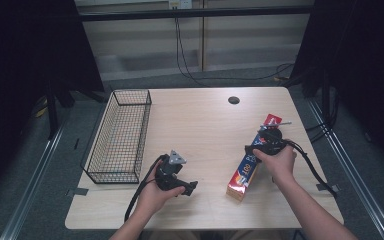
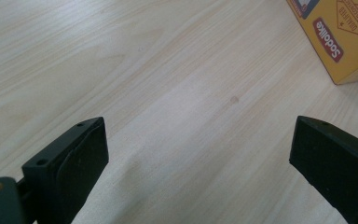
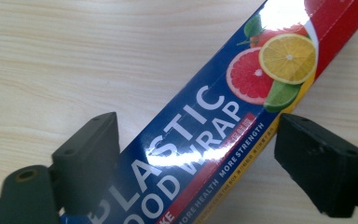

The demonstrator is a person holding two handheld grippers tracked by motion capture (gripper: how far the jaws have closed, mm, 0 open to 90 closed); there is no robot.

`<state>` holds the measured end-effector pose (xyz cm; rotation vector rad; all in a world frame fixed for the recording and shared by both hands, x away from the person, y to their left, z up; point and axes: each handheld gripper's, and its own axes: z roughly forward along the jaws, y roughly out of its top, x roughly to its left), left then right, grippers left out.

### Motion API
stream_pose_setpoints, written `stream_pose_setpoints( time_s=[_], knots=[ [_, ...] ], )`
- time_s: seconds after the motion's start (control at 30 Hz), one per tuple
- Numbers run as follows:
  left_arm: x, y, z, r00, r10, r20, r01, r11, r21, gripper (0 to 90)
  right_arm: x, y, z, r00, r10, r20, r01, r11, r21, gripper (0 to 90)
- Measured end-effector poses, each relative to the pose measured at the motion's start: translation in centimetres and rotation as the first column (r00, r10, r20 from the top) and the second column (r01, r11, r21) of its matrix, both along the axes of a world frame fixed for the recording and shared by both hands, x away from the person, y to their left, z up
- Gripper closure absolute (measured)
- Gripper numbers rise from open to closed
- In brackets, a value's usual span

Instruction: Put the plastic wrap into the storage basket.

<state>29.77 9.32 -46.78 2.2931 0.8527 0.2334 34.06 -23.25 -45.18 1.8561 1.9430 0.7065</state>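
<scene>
High view first: the wooden surface carries a black wire basket at about nine o'clock from its middle and a long plastic food wrap box at about four o'clock. The box lies flat, slanted, its red end toward one o'clock and its yellow end toward seven o'clock. The right tool sits over the upper part of the box, held from above by the person's right hand. The left tool lies low near the surface at about seven o'clock from the middle, well apart from the box and just right of the basket's near corner, gripped by the left hand.

Left gripper view: the left tool has its two black jaws spread wide with nothing between them, bare wood grain underneath. A yellow end of the box shows at one o'clock, resting on the surface.

Right gripper view: the right tool straddles the box, which runs from seven o'clock up to one o'clock, printed with citrus slices and white lettering. The jaws stand partly open; the left one sits right against the box's edge, the right one just beside its other edge, with a thin gap showing, so no firm hold is visible.
</scene>
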Motion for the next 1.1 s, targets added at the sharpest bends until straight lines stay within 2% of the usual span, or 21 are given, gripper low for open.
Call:
stream_pose_setpoints(
  time_s=[0.03, 0.07, 0.13, 0.17, 0.2, 0.33, 0.37, 0.4, 0.43, 0.6, 0.63, 0.73, 0.83, 0.93, 0.97, 1.0, 1.1],
  knots=[
    [0.0, 0.0, 0.0, 1.0000, 0.000, -0.002, 0.000, 1.0000, 0.000, 4.2, 0.0, 0.2, 0.0, 1.0000, 0.006, 0.002, -0.006, 1.000, 0.002, 17.6],
    [0.0, -0.1, -0.1, 1.0000, 0.005, -0.005, -0.005, 0.9998, -0.019, 4.3, -0.2, 0.5, 0.1, 1.0000, 0.001, 0.007, -0.001, 1.000, -0.008, 18.8],
    [0.1, 0.0, -0.1, 1.0000, -0.003, -0.001, 0.003, 1.0000, -0.009, 4.3, -0.6, 1.0, 0.1, 0.9999, 0.007, 0.016, -0.007, 1.000, -0.022, 16.6],
    [0.0, 0.0, 0.0, 1.0000, 0.000, -0.003, 0.000, 1.0000, 0.001, 4.3, -0.8, 1.2, 0.0, 1.0000, -0.001, 0.000, 0.001, 1.000, -0.017, 13.1],
    [0.0, 0.0, 0.0, 1.0000, 0.005, -0.002, -0.005, 1.0000, -0.007, 4.4, -1.0, 1.4, -0.2, 0.9998, 0.008, -0.016, -0.008, 1.000, -0.015, 10.6],
    [-0.1, 0.0, 0.0, 1.0000, -0.001, 0.000, 0.001, 1.0000, 0.001, 4.4, -1.3, 1.6, -0.3, 0.9997, 0.004, -0.023, -0.005, 1.000, -0.011, 9.9],
    [-0.1, 0.0, 0.0, 1.0000, -0.002, 0.001, 0.002, 1.0000, -0.006, 4.4, -1.3, 1.6, -0.3, 0.9995, -0.004, -0.031, 0.004, 1.000, -0.004, 9.4],
    [-0.1, -0.1, 0.0, 1.0000, -0.002, 0.001, 0.002, 1.0000, -0.005, 4.4, -1.2, 1.6, -0.5, 0.9969, 0.004, -0.078, -0.002, 1.000, 0.025, 6.4],
    [-0.1, -0.1, 0.0, 1.0000, 0.000, 0.000, 0.000, 0.9999, -0.011, 4.4, -1.1, 1.6, -0.7, 0.9946, 0.003, -0.104, 0.001, 0.999, 0.042, 6.0],
    [-0.1, 0.0, 0.0, 1.0000, 0.001, 0.001, -0.001, 1.0000, 0.001, 4.4, -0.7, 1.5, -0.8, 0.9920, 0.012, -0.126, -0.005, 0.998, 0.055, 6.1],
    [-0.1, 0.0, 0.0, 1.0000, 0.002, 0.001, -0.002, 1.0000, 0.002, 4.4, -0.6, 1.3, -0.8, 0.9892, 0.013, -0.146, -0.004, 0.998, 0.062, 8.0],
    [-0.1, -0.1, 0.0, 1.0000, 0.000, 0.001, 0.000, 1.0000, -0.008, 4.4, -0.4, 1.2, -0.6, 0.9869, 0.017, -0.161, -0.010, 0.999, 0.045, 11.5],
    [-0.2, 0.0, 0.1, 1.0000, 0.000, -0.001, 0.000, 1.0000, 0.006, 4.5, -0.4, 0.8, -0.3, 0.9836, 0.023, -0.179, -0.018, 1.000, 0.026, 19.1],
    [-0.1, 0.1, 0.1, 1.0000, 0.002, 0.003, -0.002, 1.0000, -0.009, 4.5, -0.5, 0.5, -0.1, 0.9825, 0.035, -0.183, -0.035, 0.999, 0.004, 24.5],
    [-0.1, 0.1, 0.1, 0.9999, 0.011, 0.007, -0.011, 0.9999, -0.014, 4.7, -0.5, 0.2, 0.2, 0.9796, 0.048, -0.195, -0.052, 0.999, -0.016, 30.3],
    [-0.1, 0.1, 0.2, 0.9999, 0.009, 0.006, -0.009, 0.9999, -0.013, 4.8, -0.5, 0.1, 0.4, 0.9775, 0.050, -0.205, -0.056, 0.998, -0.024, 30.3],
    [-0.1, 0.0, 0.3, 0.9999, 0.015, 0.004, -0.015, 0.9998, -0.014, 5.1, -0.5, -0.3, 0.8, 0.9715, 0.058, -0.230, -0.075, 0.995, -0.068, 39.5]
  ],
)
